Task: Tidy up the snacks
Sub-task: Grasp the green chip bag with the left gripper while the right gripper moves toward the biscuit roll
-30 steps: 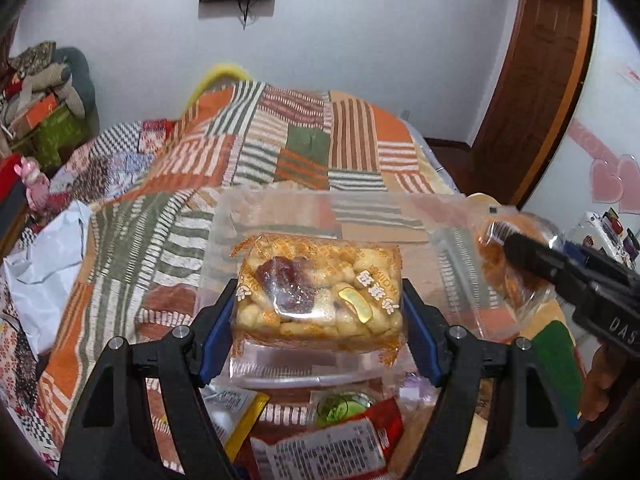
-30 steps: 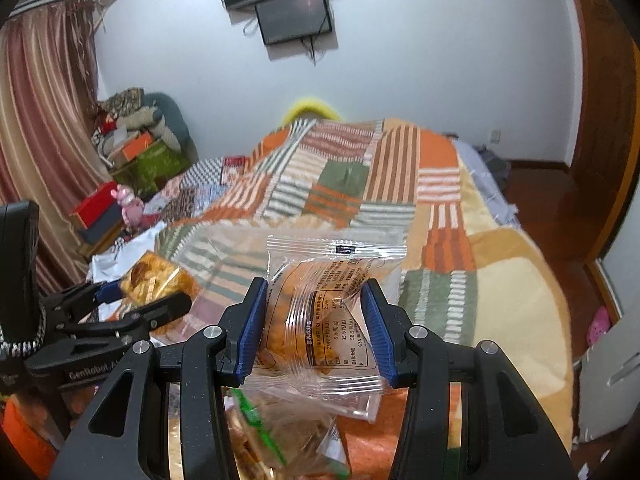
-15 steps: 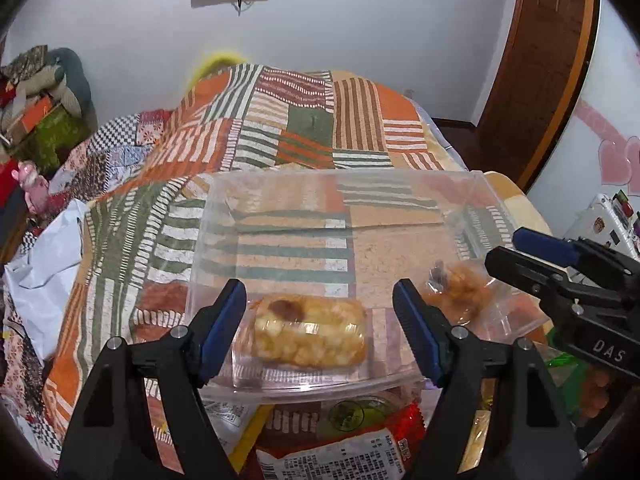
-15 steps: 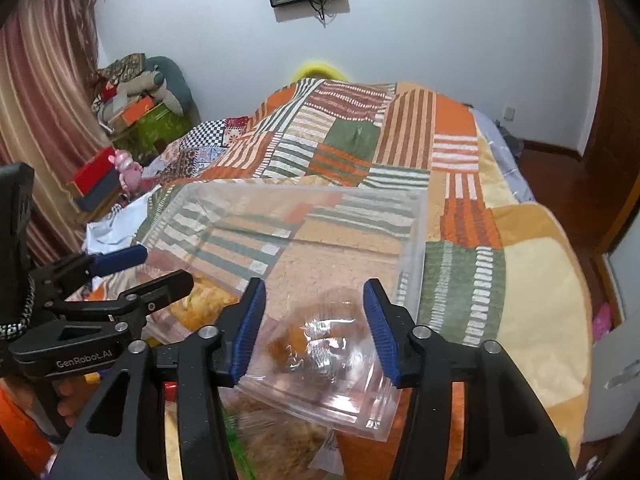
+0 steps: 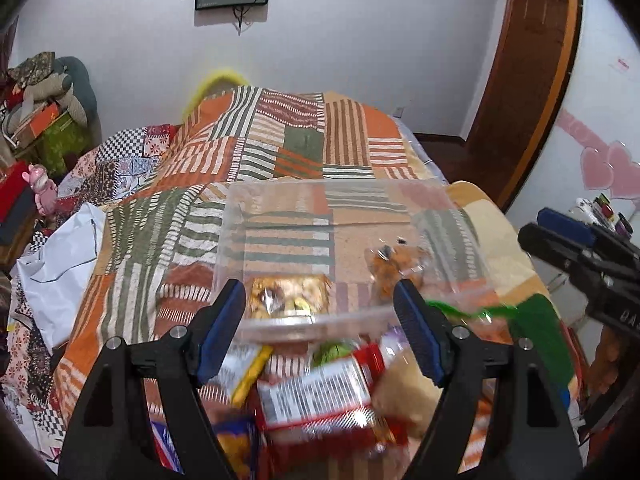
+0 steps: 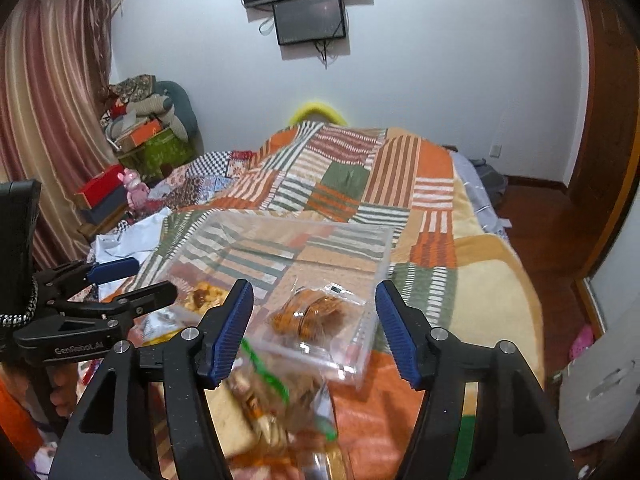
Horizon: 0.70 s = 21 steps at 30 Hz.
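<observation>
I am holding both hand-held grippers, left (image 5: 320, 320) and right (image 6: 314, 320), released; the clear plastic box (image 6: 384, 240) on the soft bed (image 6: 492, 280) is risking to tip.

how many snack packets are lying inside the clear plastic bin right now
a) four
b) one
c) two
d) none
c) two: the clear plastic bin holds a yellow-orange nut-cake packet at its left and a clear packet of brown pastry at its right; the other snacks lie outside, in front of it.
</observation>
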Available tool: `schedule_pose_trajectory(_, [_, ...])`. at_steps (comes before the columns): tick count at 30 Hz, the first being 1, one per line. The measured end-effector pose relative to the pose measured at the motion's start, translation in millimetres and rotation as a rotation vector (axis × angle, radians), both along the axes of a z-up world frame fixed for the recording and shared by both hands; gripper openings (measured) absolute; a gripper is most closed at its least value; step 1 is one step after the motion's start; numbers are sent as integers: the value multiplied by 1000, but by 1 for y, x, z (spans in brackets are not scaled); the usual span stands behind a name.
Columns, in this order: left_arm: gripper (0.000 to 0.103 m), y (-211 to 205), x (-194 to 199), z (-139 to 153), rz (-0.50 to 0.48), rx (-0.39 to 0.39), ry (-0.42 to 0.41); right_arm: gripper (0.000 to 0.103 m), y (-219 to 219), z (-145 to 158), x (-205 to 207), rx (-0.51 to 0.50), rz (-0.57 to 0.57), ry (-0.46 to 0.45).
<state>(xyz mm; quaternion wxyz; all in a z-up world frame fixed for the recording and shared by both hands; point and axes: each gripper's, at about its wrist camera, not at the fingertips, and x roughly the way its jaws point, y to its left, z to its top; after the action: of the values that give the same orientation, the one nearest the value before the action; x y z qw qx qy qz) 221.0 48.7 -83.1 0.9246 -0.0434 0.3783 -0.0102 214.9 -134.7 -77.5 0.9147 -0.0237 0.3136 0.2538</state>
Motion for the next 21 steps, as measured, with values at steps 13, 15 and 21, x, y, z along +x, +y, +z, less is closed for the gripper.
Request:
schedule_pose_trajectory(13, [84, -41, -99, 0, -68, -10, 7, 67, -33, -4, -60, 8, 7, -6])
schedule_pose_trajectory(15, [84, -48, -109, -5, -83, -6, 21, 67, -37, -10, -65, 8, 10, 11])
schedule_pose_trajectory(21, [85, -70, -128, -35, -124, -32, 106, 67, -45, -26, -85, -2, -2, 44])
